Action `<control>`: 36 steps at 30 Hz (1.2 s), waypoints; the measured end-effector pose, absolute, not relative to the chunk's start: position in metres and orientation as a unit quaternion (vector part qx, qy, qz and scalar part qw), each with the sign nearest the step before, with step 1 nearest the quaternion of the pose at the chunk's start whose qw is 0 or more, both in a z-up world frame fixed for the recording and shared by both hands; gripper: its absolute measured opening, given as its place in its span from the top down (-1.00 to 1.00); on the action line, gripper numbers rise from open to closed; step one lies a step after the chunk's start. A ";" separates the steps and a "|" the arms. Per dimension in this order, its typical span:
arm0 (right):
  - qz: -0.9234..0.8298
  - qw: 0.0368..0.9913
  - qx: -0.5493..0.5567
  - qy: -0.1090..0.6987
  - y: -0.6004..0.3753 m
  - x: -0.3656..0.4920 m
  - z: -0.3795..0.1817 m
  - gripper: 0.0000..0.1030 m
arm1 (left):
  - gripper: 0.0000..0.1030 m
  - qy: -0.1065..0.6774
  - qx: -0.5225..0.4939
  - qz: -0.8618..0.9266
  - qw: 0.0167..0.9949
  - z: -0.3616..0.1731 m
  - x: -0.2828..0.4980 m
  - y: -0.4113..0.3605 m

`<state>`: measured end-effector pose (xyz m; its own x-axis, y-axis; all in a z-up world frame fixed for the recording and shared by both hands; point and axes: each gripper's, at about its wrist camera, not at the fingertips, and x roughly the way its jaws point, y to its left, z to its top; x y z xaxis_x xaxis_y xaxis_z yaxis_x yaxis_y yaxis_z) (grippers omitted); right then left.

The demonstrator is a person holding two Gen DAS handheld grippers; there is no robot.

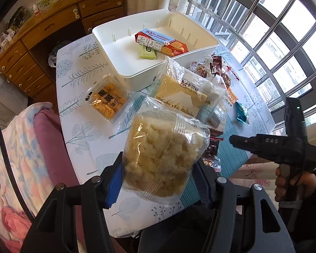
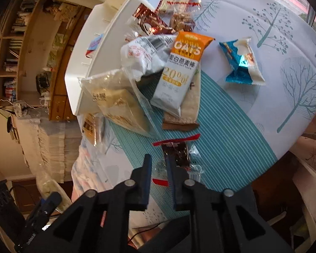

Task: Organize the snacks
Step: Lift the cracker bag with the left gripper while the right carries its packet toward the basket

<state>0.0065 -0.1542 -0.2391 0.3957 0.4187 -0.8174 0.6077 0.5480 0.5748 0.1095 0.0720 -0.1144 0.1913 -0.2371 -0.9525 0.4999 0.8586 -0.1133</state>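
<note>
My left gripper (image 1: 158,181) is shut on a clear bag of pale crumbly cake (image 1: 164,151) and holds it above the table, short of the white bin (image 1: 124,63). The bin holds a red-and-blue biscuit pack (image 1: 161,42) and a small green packet (image 1: 148,53). My right gripper (image 2: 159,168) hovers with its fingers a narrow gap apart and nothing between them, just above a dark snack in a clear wrapper with red ends (image 2: 177,154). An orange OATS bar (image 2: 179,71), a blue foil candy (image 2: 241,63) and a Mount Fuji cake bag (image 1: 183,97) lie on the table.
A yellow cracker tray pack (image 1: 108,102) lies left of the bin. More wrapped snacks (image 1: 217,69) are piled beside the bin's right corner. A blanket-covered chair (image 1: 21,147) stands at the table's left edge. A barred window (image 1: 273,31) is behind the table.
</note>
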 end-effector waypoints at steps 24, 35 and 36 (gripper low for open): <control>-0.161 0.668 0.300 0.662 -0.102 0.059 -0.280 0.10 | -0.14 0.603 0.082 -0.198 0.769 -0.118 0.119 0.133; -0.124 0.660 0.303 0.676 -0.090 0.075 -0.275 0.21 | -0.14 0.601 0.065 -0.184 0.775 -0.111 0.136 0.143; -0.118 0.659 0.305 0.677 -0.091 0.074 -0.273 0.21 | -0.14 0.600 0.062 -0.184 0.776 -0.110 0.139 0.141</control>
<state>0.0741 -0.0905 -0.2726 0.0548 0.2582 -0.9646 0.5691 0.7857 0.2426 0.1386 0.1407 -0.1100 0.2133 -0.2110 -0.9539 0.3600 0.9247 -0.1240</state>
